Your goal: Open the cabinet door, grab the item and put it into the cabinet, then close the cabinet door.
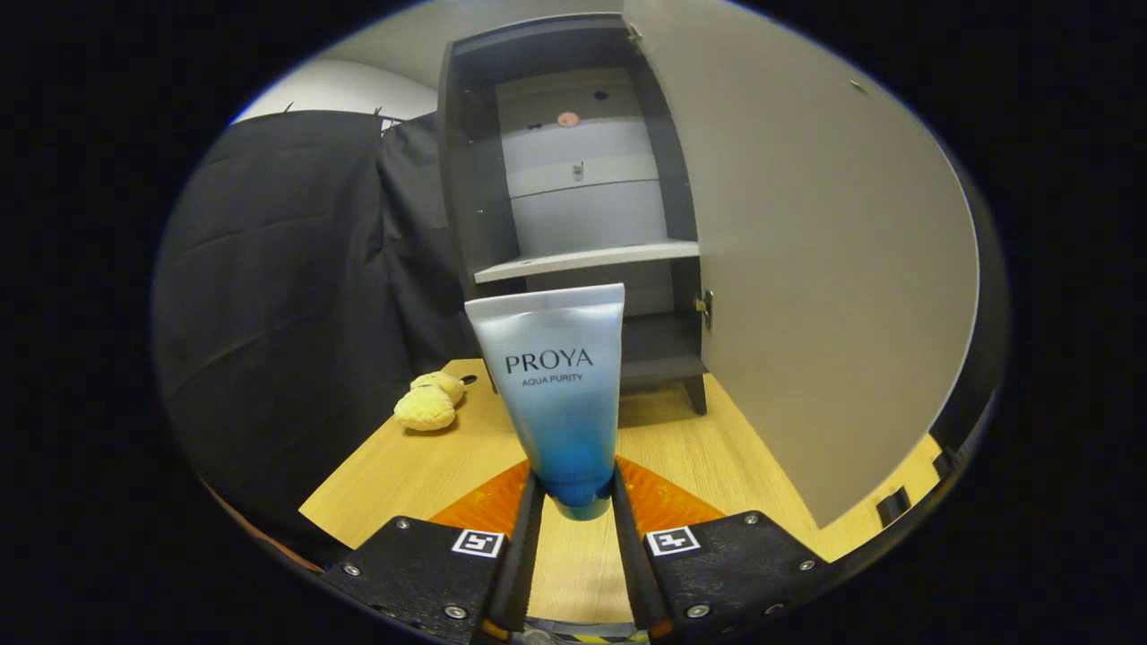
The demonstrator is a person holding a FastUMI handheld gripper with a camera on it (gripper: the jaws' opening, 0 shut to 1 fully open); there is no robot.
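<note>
the gripper (573,502) is clamped on the tube (556,394): both fingers (524,537) press its blue cap end, and the tube stands upright between them, flat crimped end up. the tube sits just in front of the cabinet (573,179), off the table (421,466), its top edge level with the cabinet's lower bay.

step in hand, as judged: the door (824,287) is already swung wide to the right of the cabinet, and the item is grasped, so the carry toward the cabinet is under way. placing and closing are not yet done.

next move calls for: advance the tube straight into the bay below the shelf (587,260), clear of the door edge, set it down, then release.

count: one tube, one cabinet, one door, one shelf, one yellow plush toy (430,403) lying on the table left of the cabinet.
</note>
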